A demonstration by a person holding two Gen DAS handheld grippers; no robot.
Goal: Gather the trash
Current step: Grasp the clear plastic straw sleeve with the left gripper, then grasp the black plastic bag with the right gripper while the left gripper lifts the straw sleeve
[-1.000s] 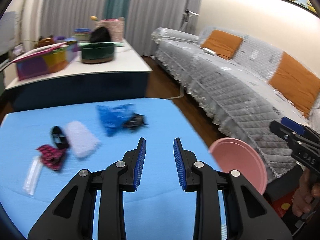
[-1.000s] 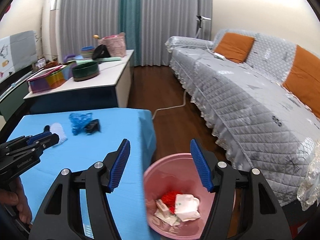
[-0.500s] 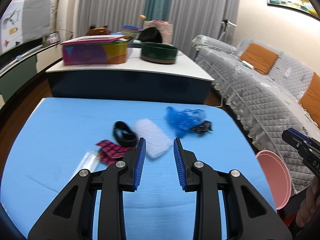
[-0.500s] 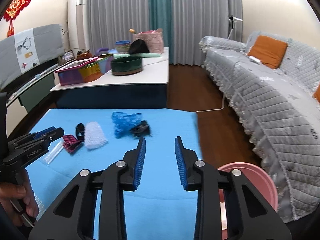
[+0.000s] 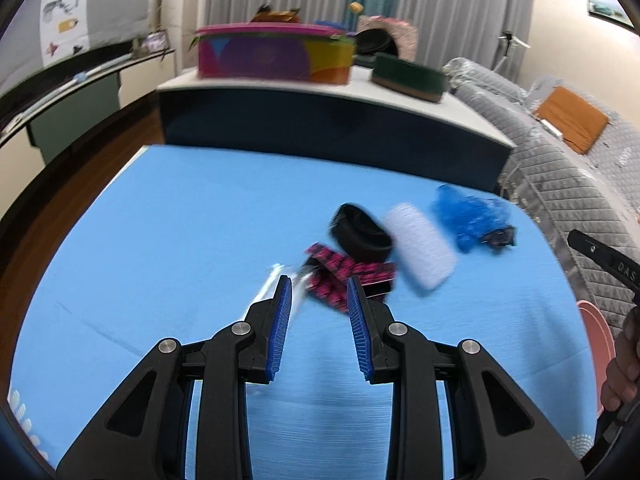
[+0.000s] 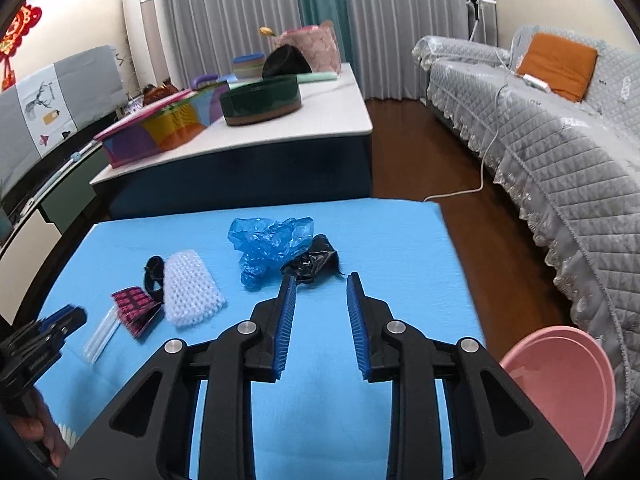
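Observation:
Trash lies on the blue table (image 6: 384,240): a blue plastic bag (image 6: 272,242), a crumpled black film (image 6: 314,262), a white foam net (image 6: 192,286), a black band (image 6: 154,274), a pink-and-black wrapper (image 6: 134,306) and a clear sleeve (image 6: 100,334). My right gripper (image 6: 321,278) hovers just short of the black film, its jaws opening, nothing between them. My left gripper (image 5: 318,280) is open above the wrapper (image 5: 340,276) and the sleeve (image 5: 276,280), holding nothing. The pink bin (image 6: 568,376) stands on the floor at the table's right.
A white-topped counter (image 6: 320,120) with a green bowl (image 6: 260,98) and a colourful box (image 6: 156,132) stands behind the table. A grey covered sofa (image 6: 560,152) runs along the right, with wood floor and a white cable (image 6: 460,192) between.
Both grippers swung away from the pink bin toward the trash on the table and came lower and closer. The right jaws narrowed from a wide gap. The left jaws kept their gap.

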